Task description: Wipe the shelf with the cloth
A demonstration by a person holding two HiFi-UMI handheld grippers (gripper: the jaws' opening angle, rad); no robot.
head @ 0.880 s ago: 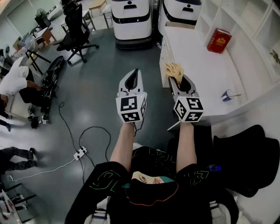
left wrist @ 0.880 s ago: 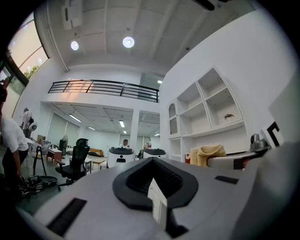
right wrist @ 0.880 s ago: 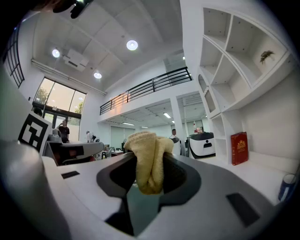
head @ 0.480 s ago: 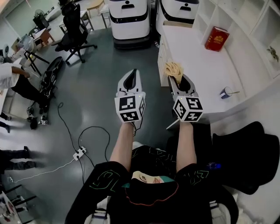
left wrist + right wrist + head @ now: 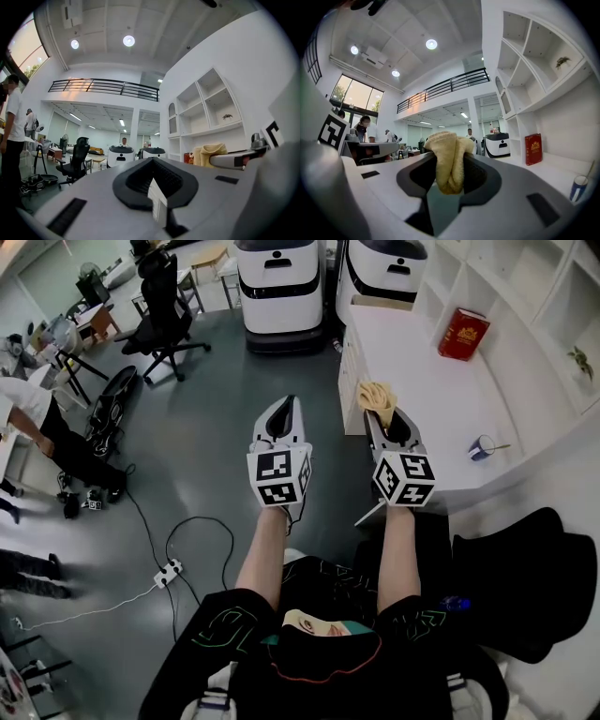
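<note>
Beside the shelf (image 5: 441, 390), right gripper (image 5: 382, 414) outstretched, cloth (image 5: 375, 394) between jaws.

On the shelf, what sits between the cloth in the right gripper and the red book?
Nothing. The head view shows only bare white shelf between the cloth, clamped in the right gripper, and the red book.

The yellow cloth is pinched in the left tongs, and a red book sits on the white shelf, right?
No: the yellow cloth is pinched in the right tongs, as the right gripper view shows. The red book does sit on the white shelf.
</note>
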